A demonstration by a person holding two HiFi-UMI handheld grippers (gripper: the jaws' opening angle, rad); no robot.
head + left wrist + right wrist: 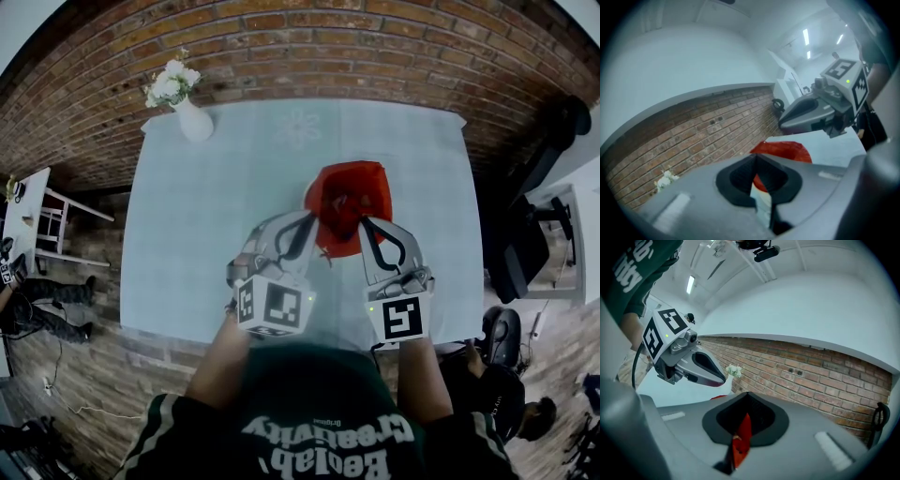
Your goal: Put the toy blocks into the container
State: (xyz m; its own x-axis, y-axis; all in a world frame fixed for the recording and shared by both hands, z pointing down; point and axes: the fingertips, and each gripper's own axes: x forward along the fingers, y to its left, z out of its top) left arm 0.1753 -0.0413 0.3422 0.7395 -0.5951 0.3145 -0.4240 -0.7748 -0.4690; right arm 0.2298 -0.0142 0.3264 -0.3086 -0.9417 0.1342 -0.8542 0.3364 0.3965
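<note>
A red container with soft sides stands on the pale blue table, just beyond both grippers. I cannot make out what lies inside it, and no toy blocks show on the cloth. My left gripper is at the container's near left rim, shut, with nothing between its jaws. My right gripper sits at the near right rim, also shut and empty. In the left gripper view the closed jaws point at the container, and the right gripper hangs beside it. The right gripper view shows red through the slit below its closed tips.
A white vase of flowers stands at the table's far left corner. A brick wall runs behind the table. A dark chair is off the right edge, and a white stool off the left.
</note>
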